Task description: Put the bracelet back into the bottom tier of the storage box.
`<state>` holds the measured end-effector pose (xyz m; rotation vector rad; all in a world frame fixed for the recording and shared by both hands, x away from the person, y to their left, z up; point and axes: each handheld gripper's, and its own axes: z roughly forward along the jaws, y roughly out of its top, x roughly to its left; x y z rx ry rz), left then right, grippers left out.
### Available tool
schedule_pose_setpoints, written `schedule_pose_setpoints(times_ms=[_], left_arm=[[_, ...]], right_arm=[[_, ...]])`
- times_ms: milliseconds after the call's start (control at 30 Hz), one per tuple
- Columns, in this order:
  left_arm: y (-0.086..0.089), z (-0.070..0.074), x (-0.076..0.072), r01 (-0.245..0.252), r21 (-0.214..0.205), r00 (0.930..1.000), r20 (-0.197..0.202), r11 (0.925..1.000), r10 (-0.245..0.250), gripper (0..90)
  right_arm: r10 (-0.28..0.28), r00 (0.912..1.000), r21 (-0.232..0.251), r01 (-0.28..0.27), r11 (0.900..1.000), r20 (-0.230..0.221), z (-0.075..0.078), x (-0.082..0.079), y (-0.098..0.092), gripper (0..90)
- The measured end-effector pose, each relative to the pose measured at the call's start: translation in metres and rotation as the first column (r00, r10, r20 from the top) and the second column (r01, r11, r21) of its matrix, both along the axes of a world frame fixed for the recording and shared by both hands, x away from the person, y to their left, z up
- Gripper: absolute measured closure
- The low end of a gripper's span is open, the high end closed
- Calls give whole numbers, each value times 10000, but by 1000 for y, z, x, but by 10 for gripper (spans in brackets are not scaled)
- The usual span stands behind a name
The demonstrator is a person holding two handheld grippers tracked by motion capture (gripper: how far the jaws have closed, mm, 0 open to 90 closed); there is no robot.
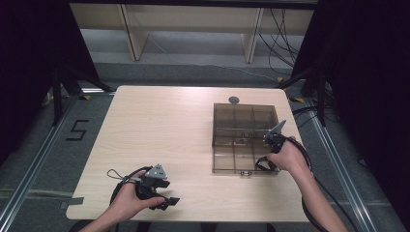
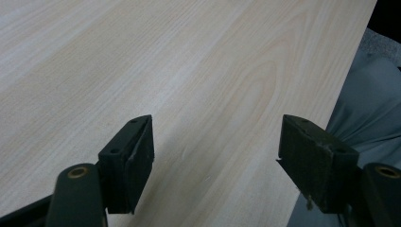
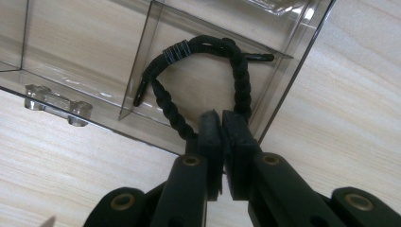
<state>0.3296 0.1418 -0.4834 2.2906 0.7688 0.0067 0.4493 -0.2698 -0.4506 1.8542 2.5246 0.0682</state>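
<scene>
- My right gripper (image 3: 221, 118) has its jaws nearly together, pinching a black twisted cord loop (image 3: 208, 61) at its near end; the rest of the loop arches up and over into the corner compartment of the smoky transparent plastic divider box (image 3: 142, 90).
- From the high view, that box (image 1: 244, 108) sits on the right half of the pale wooden table (image 1: 159, 125), and my right gripper (image 1: 270, 145) hovers at its near right corner.
- My left gripper (image 2: 215, 142) is spread wide with nothing between the pads, parked over bare wood near the table's front edge (image 1: 167, 200).
- Risk one, as I judge it: the cord is thin and the pinch catches only a short stretch, so a quick lift could let it slide out and drop across the box wall.
- Risk two: the loop's stiff tips (image 3: 138, 97) lie close to the dividers; pulling sideways could snag one and drag the light box along the table.
- Risk three: the box isn't braced, since my left hand is well apart from it, so any snag would shift it.
</scene>
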Motion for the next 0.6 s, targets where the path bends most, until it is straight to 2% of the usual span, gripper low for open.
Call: schedule_pose_setpoints(times_ms=[33, 100, 133, 167, 200, 233, 300, 400, 433, 533, 567, 600], left_arm=[[0, 0, 0, 0, -7, 10000, -1, 10000, 0, 275], [-1, 0, -1, -116, -58, 9999, -86, 9999, 115, 275], [-1, 0, -1, -118, -48, 9999, -77, 9999, 118, 275], [-1, 0, -1, -121, -44, 9999, -77, 9999, 121, 275], [-1, 0, -1, -121, -44, 9999, -77, 9999, 121, 275], [-1, 0, -1, -127, -48, 9999, -77, 9999, 127, 275], [0, 0, 0, 16, -14, 10000, 20, 10000, -16, 275], [0, 0, 0, -17, -10, 10000, -4, 10000, 17, 275], [-1, 0, -1, -132, -62, 9999, -84, 9999, 131, 275], [-1, 0, -1, -123, -55, 9999, -78, 9999, 123, 275], [-1, 0, -1, -120, -38, 9999, -72, 9999, 120, 275], [-1, 0, -1, -121, -42, 9999, -71, 9999, 121, 275]], right_arm=[[35, 9999, 84, -34, 10000, -153, 0, 0, -1, 868], [-23, 10000, 89, 24, 10000, -40, -2, 0, 0, 867], [158, 9995, 113, -155, 9998, -261, -2, 1, -1, 867], [145, 9995, 111, -142, 9998, -279, -2, 1, -1, 866], [-12, 9999, 35, 12, 10000, -116, -3, 0, 0, 865], [103, 9999, 67, -102, 9999, -53, -4, 0, 0, 865], [43, 10000, 88, -42, 10000, -55, -3, 0, 0, 863], [-21, 10000, 18, 22, 10000, -23, -3, 0, 0, 859], [256, 9996, 91, -257, 9996, 78, -3, 0, -2, 857], [111, 9999, 155, -110, 9998, -36, 2, -1, -2, 852], [-39, 9995, 40, 38, 10000, 305, 2, -3, -1, 846], [20, 9994, 49, -22, 10000, 336, 3, -3, -1, 841]])
